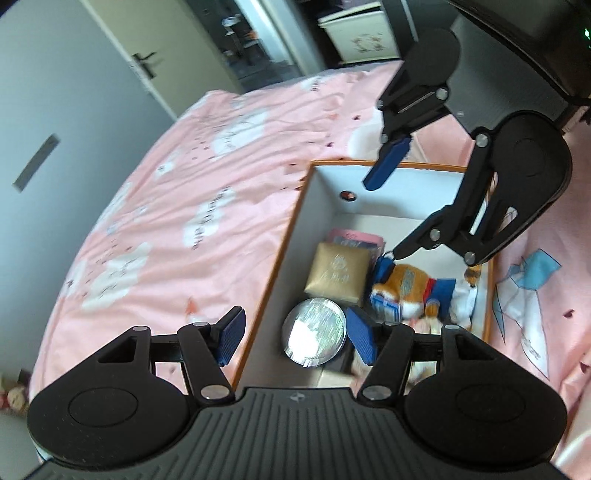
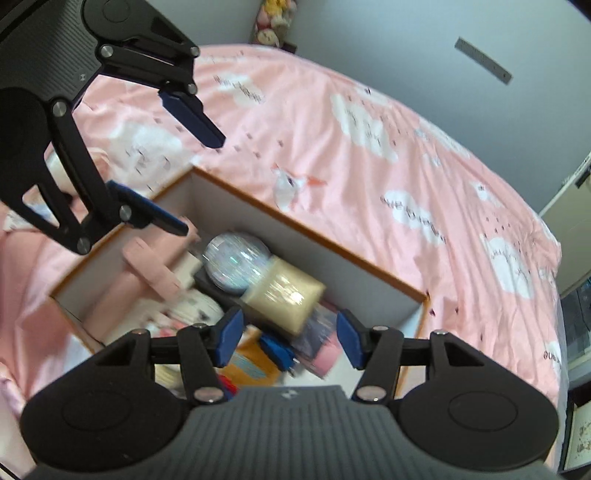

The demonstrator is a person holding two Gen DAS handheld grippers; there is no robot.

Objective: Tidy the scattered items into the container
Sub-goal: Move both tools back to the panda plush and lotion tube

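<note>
A white box with an orange rim [image 1: 295, 236] [image 2: 303, 254] lies on the bed. In it are a glittery snow globe [image 1: 314, 332] [image 2: 236, 262], a gold cushion-like pack [image 1: 338, 271] [image 2: 284, 295], an orange plush toy [image 1: 406, 288], a pink item [image 2: 147, 269] and a pink and blue card [image 1: 354, 238]. My left gripper [image 1: 297, 338] [image 2: 199, 184] hovers open above the box's near wall with nothing held. My right gripper [image 1: 386, 214] [image 2: 290, 338] hangs open over the box. Its lower fingertip is close above the plush toy, and nothing sits between its pads.
The box rests on a pink bedspread with white clouds [image 1: 184, 206] [image 2: 388, 177]. A pale blue and white printed figure [image 1: 528, 288] lies flat on the bed, right of the box. Grey doors [image 1: 55, 110] line the wall beyond. Stuffed toys [image 2: 273, 22] sit past the bed's far edge.
</note>
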